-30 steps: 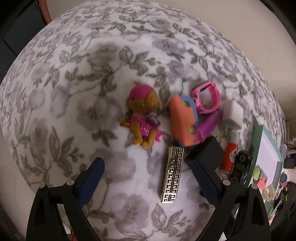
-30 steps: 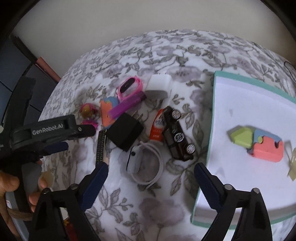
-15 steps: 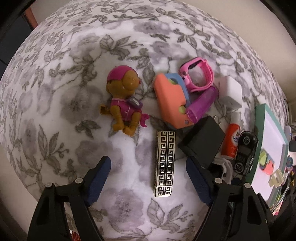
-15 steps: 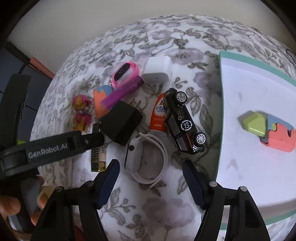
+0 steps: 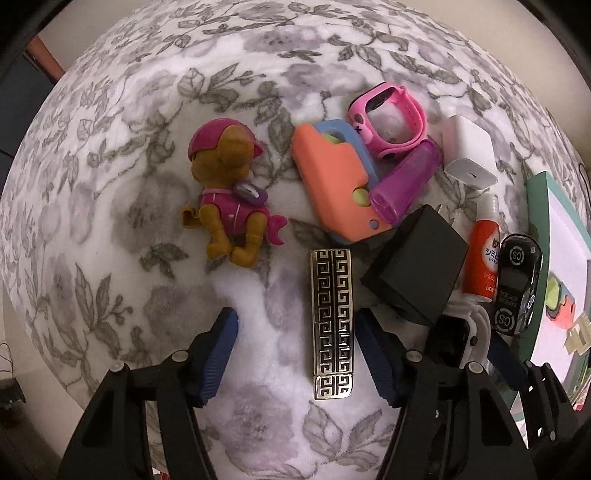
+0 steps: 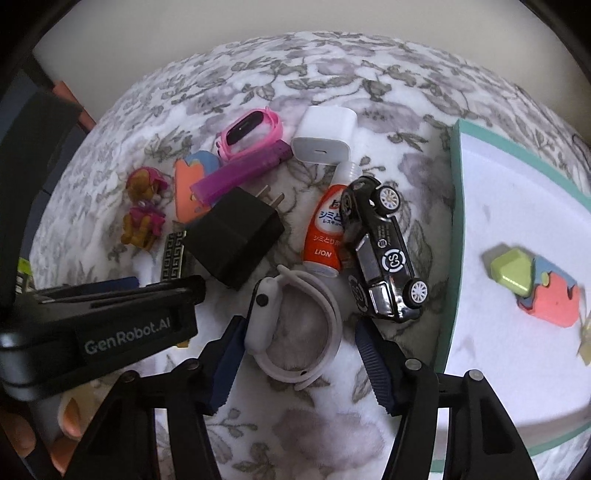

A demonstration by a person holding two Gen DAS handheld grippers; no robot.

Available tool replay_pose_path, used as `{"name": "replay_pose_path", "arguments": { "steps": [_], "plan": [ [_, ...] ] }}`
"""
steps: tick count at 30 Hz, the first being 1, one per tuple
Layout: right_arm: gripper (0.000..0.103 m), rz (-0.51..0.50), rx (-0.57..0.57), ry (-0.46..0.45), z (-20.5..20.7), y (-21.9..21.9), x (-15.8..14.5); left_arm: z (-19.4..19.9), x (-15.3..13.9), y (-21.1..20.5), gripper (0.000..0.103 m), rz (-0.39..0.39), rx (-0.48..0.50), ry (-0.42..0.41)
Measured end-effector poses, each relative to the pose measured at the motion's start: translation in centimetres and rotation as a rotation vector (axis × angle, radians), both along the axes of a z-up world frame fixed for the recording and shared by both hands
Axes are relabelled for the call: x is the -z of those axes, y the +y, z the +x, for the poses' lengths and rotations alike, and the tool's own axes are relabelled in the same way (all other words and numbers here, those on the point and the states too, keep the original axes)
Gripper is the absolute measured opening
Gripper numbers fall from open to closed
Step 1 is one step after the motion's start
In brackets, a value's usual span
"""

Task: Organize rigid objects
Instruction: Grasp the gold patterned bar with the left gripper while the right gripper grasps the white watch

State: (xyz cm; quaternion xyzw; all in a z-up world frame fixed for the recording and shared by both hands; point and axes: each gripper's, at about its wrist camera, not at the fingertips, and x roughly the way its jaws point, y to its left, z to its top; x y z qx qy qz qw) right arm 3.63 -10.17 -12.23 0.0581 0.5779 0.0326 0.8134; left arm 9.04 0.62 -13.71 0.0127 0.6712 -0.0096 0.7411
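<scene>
Downward, both claws closing: left claw [image 5: 295, 354] straddles bar [image 5: 331, 325].

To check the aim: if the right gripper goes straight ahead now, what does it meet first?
Most likely the white smartwatch: the right gripper has its closing jaws on either side of it, the pads not clearly touching, fabric underneath.

surface: grey floral fleece cloth [image 5: 258, 66] | wall: plain cream [image 6: 258, 18] | left edge: dark furniture [image 6: 22, 110]
</scene>
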Motion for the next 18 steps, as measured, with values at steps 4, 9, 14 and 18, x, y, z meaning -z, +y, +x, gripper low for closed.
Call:
{"name": "replay_pose_path", "arguments": {
  "steps": [4, 9, 14, 18],
  "plan": [
    [0.060, -0.075, -0.028, -0.010, -0.2, 1.0, 0.0, -0.2, -0.3, 0.2, 0.067, 0.000, 0.006, -0.006],
    [0.053, -0.060, -0.020, -0.017, 0.0, 0.7, 0.0, -0.4, -0.4, -0.1, 0.060, 0.005, 0.030, -0.019],
    [0.052, -0.065, -0.028, -0.019, -0.1, 0.6, -0.1, -0.5, -1.0, -1.1, 0.042, 0.002, 0.064, -0.031],
    [0.052, -0.051, -0.027, -0.019, -0.3, 0.7, -0.2, -0.5, -1.9, -2.4, 0.023, -0.020, 0.073, -0.036]
  ]
}}
